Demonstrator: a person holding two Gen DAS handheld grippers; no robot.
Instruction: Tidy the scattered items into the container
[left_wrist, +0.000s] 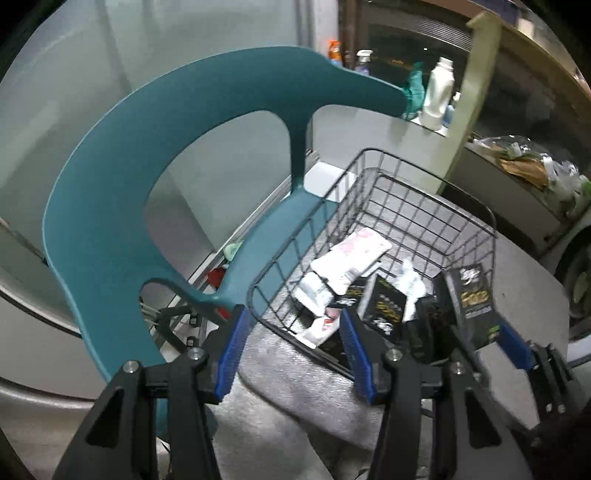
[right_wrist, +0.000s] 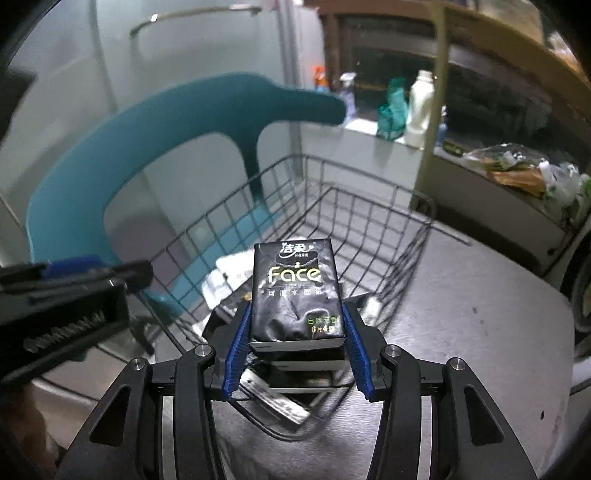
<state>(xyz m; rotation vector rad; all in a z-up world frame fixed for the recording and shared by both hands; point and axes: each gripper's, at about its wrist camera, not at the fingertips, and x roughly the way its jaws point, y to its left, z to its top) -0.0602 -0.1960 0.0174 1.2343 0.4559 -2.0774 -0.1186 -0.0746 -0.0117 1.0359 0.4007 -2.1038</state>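
A black wire basket (left_wrist: 424, 206) stands on a grey table and holds several black and white tissue packs (left_wrist: 351, 258). My right gripper (right_wrist: 295, 325) is shut on a black "Face" tissue pack (right_wrist: 295, 291) and holds it over the basket's (right_wrist: 280, 192) near rim. That pack (left_wrist: 471, 302) and the right gripper also show in the left wrist view. My left gripper (left_wrist: 291, 332) is open and empty at the basket's near left corner; it shows in the right wrist view (right_wrist: 92, 273).
A teal chair (left_wrist: 147, 166) stands close behind and left of the basket. A ledge beyond holds a white bottle (left_wrist: 437, 92) and spray bottles. A bag of items (left_wrist: 535, 166) lies on a counter at right. Grey table (right_wrist: 480, 332) extends right.
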